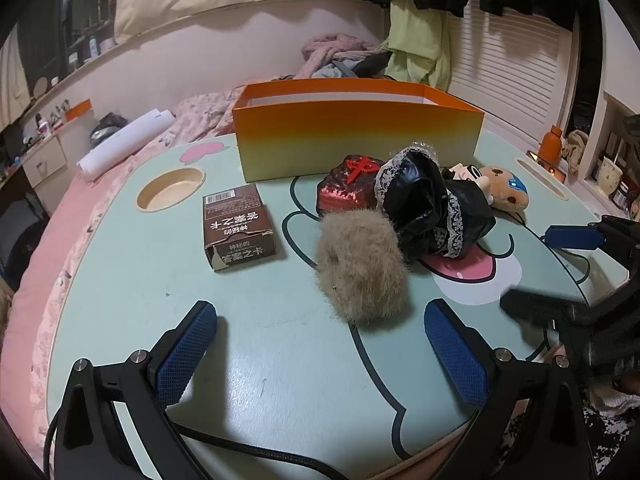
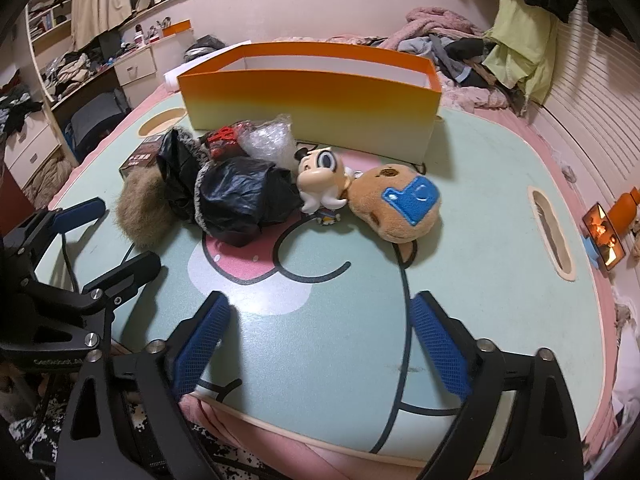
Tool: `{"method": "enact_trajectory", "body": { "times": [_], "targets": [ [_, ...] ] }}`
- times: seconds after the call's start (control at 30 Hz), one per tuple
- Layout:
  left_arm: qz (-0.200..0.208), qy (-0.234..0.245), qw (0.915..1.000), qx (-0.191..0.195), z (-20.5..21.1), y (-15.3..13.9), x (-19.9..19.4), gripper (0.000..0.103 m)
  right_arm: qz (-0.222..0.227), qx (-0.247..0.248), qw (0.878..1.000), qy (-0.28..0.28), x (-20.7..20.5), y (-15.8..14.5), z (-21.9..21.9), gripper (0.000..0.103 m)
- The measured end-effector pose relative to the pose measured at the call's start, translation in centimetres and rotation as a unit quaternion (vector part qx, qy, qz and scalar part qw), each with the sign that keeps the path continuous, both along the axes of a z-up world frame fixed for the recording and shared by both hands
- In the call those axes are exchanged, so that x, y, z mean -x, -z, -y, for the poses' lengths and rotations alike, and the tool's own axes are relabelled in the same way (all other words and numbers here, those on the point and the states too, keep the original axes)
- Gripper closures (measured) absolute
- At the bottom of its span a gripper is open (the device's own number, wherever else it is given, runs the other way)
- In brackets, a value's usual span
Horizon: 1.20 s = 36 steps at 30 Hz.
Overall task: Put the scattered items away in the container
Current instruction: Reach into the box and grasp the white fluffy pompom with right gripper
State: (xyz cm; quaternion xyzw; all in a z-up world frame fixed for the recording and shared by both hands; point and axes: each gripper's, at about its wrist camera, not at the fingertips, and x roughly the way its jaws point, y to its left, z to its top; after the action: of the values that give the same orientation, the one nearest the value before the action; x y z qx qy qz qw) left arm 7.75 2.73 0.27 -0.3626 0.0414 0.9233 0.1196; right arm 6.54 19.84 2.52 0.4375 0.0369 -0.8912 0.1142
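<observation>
Left gripper (image 1: 320,354): jaws spread wide, nothing held. Right gripper (image 2: 320,342): likewise. Just ahead of the left: fur puff (image 1: 360,264), soft, round; fibres may be pinched and slip. Beyond: card box (image 1: 238,230), stiff; crinkled black bag (image 1: 432,208); sequinned red item (image 1: 346,192), possibly a pouch. Ahead of the right: plush head (image 2: 396,204), glossy figurine (image 2: 320,184). Farthest: orange box (image 1: 356,142), light card, easily shoved.

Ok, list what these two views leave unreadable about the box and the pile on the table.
- Orange box floor: hidden in both wrist views by its near wall; contents unknown.
- Brown card box: right wrist view, mostly behind the black bag.
- Crinkled clear plastic: in the left wrist view only a sliver shows above the bag.
- Big-eyed doll: left wrist view, body covered by the bag.
</observation>
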Motion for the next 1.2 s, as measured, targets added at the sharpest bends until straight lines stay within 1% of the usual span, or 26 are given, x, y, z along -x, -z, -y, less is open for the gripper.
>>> {"method": "enact_trajectory", "body": {
  "times": [0.07, 0.53, 0.57, 0.6, 0.63, 0.67, 0.7, 0.77, 0.83, 0.93, 1.0, 1.03, 1.1, 1.13, 1.2],
  "targets": [
    [-0.001, 0.001, 1.0, -0.001, 0.1, 0.0, 0.0, 0.0, 0.003, -0.003, 1.0, -0.007, 0.0, 0.2, 0.4, 0.0],
    [-0.001, 0.002, 1.0, -0.001, 0.1, 0.1, 0.0, 0.0, 0.002, 0.0, 1.0, -0.007, -0.1, 0.2, 0.5, 0.0],
    [-0.001, 0.002, 1.0, -0.001, 0.1, 0.1, 0.0, 0.0, 0.002, 0.007, 1.0, -0.006, -0.1, 0.1, 0.3, 0.003],
    [-0.002, 0.002, 1.0, -0.002, 0.1, 0.1, 0.0, 0.0, 0.0, 0.017, 1.0, -0.005, -0.1, -0.1, -0.1, 0.012],
    [-0.002, 0.003, 1.0, -0.002, 0.1, 0.0, 0.0, 0.0, -0.001, 0.024, 1.0, -0.001, -0.2, -0.4, -0.4, 0.017],
    [-0.003, 0.003, 1.0, -0.002, 0.1, 0.0, 0.0, 0.0, -0.004, 0.026, 1.0, 0.008, -0.1, -0.9, -0.8, 0.02],
    [-0.003, 0.004, 1.0, -0.002, 0.1, -0.1, 0.0, 0.0, -0.007, 0.031, 0.999, 0.012, 0.0, -1.6, -1.1, 0.02],
    [-0.003, 0.004, 1.0, -0.002, 0.1, -0.1, 0.0, 0.0, -0.024, 0.042, 0.999, 0.004, 0.4, -3.5, -1.3, 0.02],
    [-0.003, 0.004, 1.0, -0.002, 0.1, -0.1, 0.0, 0.0, -0.049, 0.034, 0.998, -0.005, 1.1, -5.6, -1.0, 0.02],
    [-0.003, 0.004, 1.0, -0.002, 0.1, -0.1, 0.0, 0.0, -0.073, 0.054, 0.996, -0.025, 3.1, -9.1, -0.7, 0.02],
    [-0.003, 0.004, 1.0, -0.002, 0.1, -0.1, 0.0, 0.0, -0.078, 0.073, 0.994, -0.033, 5.4, -11.4, -0.4, 0.022],
    [-0.003, 0.004, 1.0, -0.002, 0.1, -0.1, 0.0, 0.0, -0.075, 0.087, 0.993, -0.037, 6.7, -12.4, -0.3, 0.026],
    [-0.003, 0.005, 1.0, -0.002, 0.1, -0.1, 0.0, 0.0, -0.049, 0.119, 0.991, -0.046, 9.8, -13.7, 0.2, 0.039],
    [-0.003, 0.005, 1.0, -0.003, 0.1, -0.1, 0.0, 0.0, -0.027, 0.143, 0.988, -0.052, 11.5, -13.8, 0.5, 0.043],
    [-0.004, 0.006, 1.0, -0.004, 0.1, -0.1, 0.0, 0.0, 0.041, 0.193, 0.978, -0.063, 15.3, -12.9, 1.3, 0.054]
  ]
}}
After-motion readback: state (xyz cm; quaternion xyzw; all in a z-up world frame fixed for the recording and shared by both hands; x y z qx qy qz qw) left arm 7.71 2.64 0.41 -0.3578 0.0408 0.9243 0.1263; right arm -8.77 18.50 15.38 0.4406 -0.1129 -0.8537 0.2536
